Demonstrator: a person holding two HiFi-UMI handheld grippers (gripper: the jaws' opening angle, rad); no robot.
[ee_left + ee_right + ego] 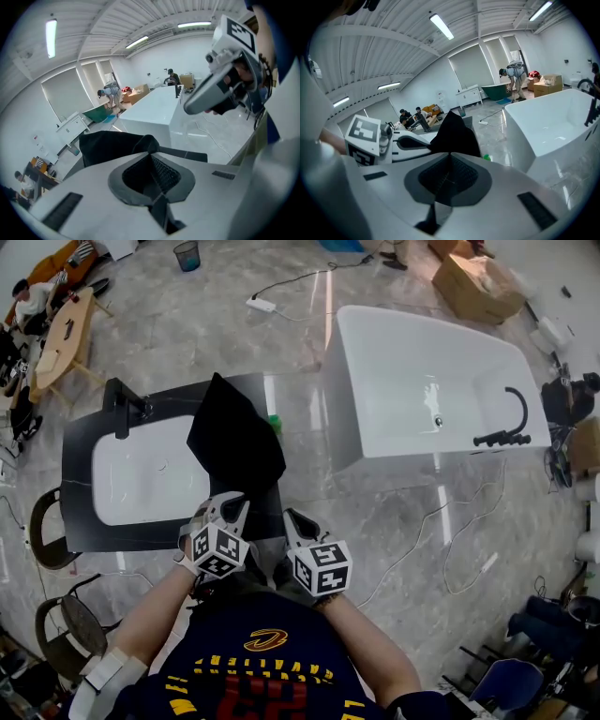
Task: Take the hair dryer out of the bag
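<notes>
Open floor [403, 512] lay right of the tabletop [80, 484] edge, below the tub [412, 343]. Your left gripper [228, 510] and right gripper [298, 523] jaws stood closed, pinching the limp black bag [234, 437].

Both arms reach forward and down, side by side. The left gripper [241, 502] has its jaws shut on a bit of the black bag [234, 442]. The right gripper [292, 516] has its jaws pressed together.

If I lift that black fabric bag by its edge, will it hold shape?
Likely floppy: the black fabric bag bunches to a peak where the left gripper pinches it. Probably light cloth, though contents are hidden and could make it sag.
</notes>
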